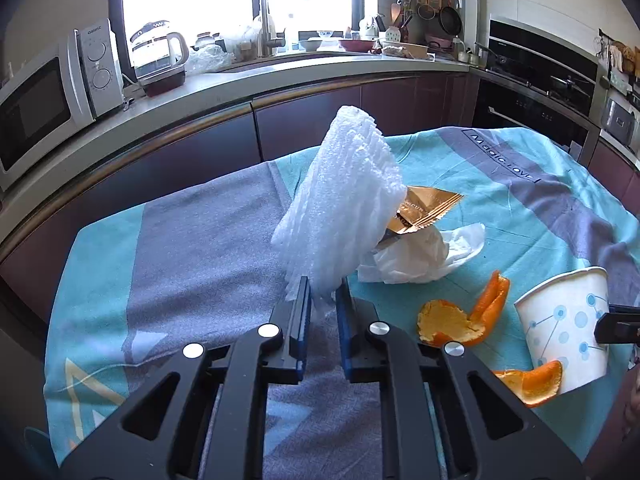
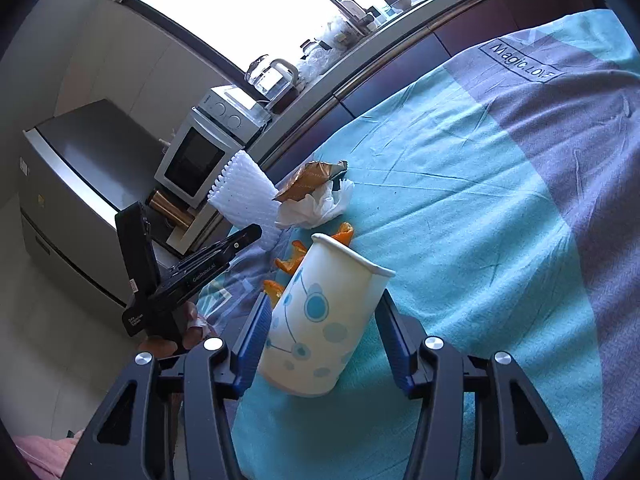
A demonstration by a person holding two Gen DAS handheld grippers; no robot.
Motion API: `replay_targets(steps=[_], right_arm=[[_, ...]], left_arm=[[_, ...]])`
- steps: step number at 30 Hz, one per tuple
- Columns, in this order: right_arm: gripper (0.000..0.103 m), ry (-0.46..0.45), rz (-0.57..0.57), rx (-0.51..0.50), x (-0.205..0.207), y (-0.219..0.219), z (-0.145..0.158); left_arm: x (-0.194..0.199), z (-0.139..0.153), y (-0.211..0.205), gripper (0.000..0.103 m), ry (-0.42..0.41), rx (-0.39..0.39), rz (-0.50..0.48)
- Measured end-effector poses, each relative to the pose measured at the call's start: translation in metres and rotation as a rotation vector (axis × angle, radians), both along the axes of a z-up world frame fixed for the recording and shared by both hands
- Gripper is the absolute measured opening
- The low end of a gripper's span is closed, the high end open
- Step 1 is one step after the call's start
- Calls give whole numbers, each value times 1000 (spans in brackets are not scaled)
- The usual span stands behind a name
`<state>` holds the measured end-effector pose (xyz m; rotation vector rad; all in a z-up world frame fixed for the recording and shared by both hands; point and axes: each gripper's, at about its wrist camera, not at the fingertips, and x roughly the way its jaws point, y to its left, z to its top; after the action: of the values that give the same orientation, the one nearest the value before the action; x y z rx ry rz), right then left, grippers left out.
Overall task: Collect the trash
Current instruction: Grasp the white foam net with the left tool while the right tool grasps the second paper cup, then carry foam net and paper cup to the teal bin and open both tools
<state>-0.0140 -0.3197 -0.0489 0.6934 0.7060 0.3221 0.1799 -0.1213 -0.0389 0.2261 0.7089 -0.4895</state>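
Observation:
My left gripper [image 1: 323,294] is shut on the lower edge of a white foam net sleeve [image 1: 344,204] and holds it up above the cloth; the sleeve also shows in the right wrist view [image 2: 246,196]. Behind it lie a gold foil wrapper [image 1: 426,210] and a crumpled white tissue [image 1: 416,258]. Orange peels [image 1: 464,316] lie to the right. My right gripper [image 2: 322,308] is open, its fingers on either side of a white paper cup with blue dots [image 2: 316,316]; whether the pads touch the cup I cannot tell. The cup also shows in the left wrist view [image 1: 568,320].
A teal and grey cloth [image 1: 192,240] covers the table. Behind it runs a kitchen counter [image 1: 280,72] with a microwave [image 1: 48,96], a kettle [image 1: 160,52] and a sink tap. An oven [image 1: 536,80] stands at the right.

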Motion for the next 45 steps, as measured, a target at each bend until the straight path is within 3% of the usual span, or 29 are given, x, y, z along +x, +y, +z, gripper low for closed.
replay_targets(steps=[11, 21, 33, 45], right_arm=[[37, -43, -25, -27, -13, -8, 18], [36, -133, -11, -68, -24, 3, 51], [36, -164, 190, -37, 9, 74, 62], [36, -165, 418, -8, 50, 169, 70]], left_arm=[[-49, 23, 43, 13, -20, -93, 6], [-90, 32, 101, 13, -15, -171, 42], [-133, 33, 183, 13, -9, -240, 170], [-170, 36, 267, 12, -31, -248, 358]])
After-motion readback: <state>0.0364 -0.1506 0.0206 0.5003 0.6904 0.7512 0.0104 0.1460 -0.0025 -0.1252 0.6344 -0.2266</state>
